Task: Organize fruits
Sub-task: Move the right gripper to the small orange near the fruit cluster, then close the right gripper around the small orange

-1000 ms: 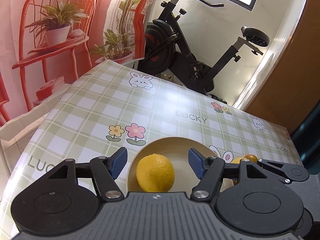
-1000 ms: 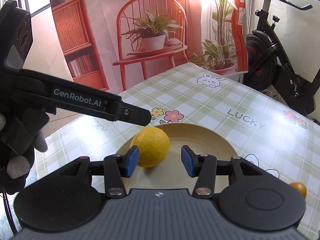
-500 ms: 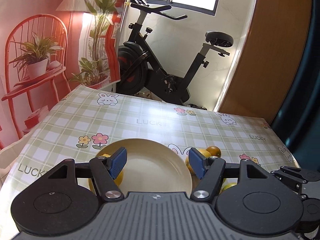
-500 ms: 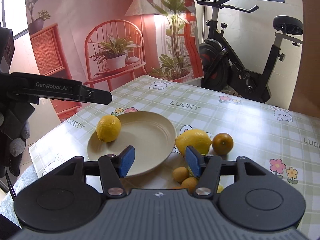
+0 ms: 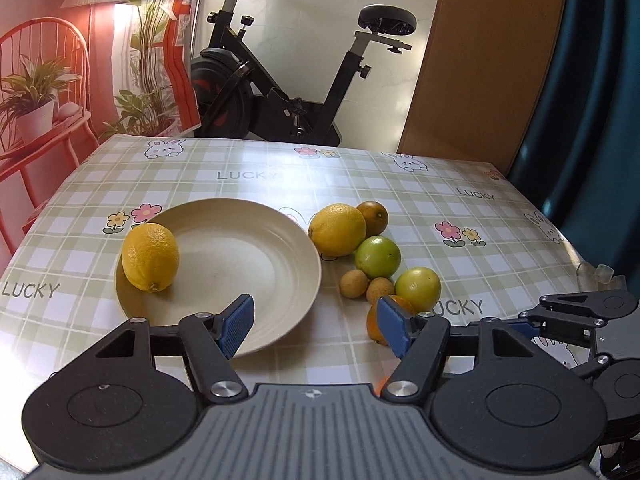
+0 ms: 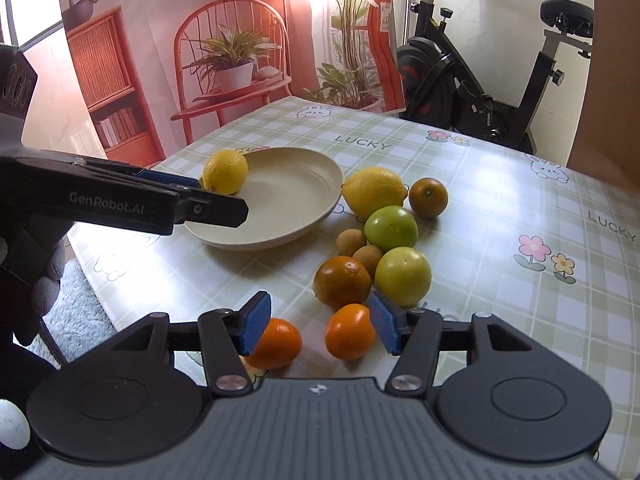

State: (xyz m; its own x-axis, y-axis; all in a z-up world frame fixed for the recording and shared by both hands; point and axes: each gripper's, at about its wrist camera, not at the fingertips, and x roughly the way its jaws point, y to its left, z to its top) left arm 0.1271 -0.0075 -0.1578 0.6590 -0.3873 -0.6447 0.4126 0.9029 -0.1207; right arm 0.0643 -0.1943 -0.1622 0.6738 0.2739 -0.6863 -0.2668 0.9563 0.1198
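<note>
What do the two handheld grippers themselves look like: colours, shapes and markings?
Both the left gripper and right gripper have black linkage arms, round black hubs, silver pivot screws, a ribbed grey body and ridged blue pads. The left one's side reads "GenRobot.AI"; a grey-gloved hand holds it.

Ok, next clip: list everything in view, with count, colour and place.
Plate: 1, cream, on the table's left part.
Lemons: 2, yellow; one on the plate, one beside the plate's right rim.
Green fruits: 2; and, in the cluster right of the plate.
Oranges: 4; far, dark, two near ones.
Small tan fruits: 2; and, mid-cluster.
Tablecloth: 1, green check, covers the table.
Exercise bike: 1, black, behind the table.
Backdrop: 1, red, far left.
Left gripper: open, near the plate.
Right gripper: open, over the near oranges.
</note>
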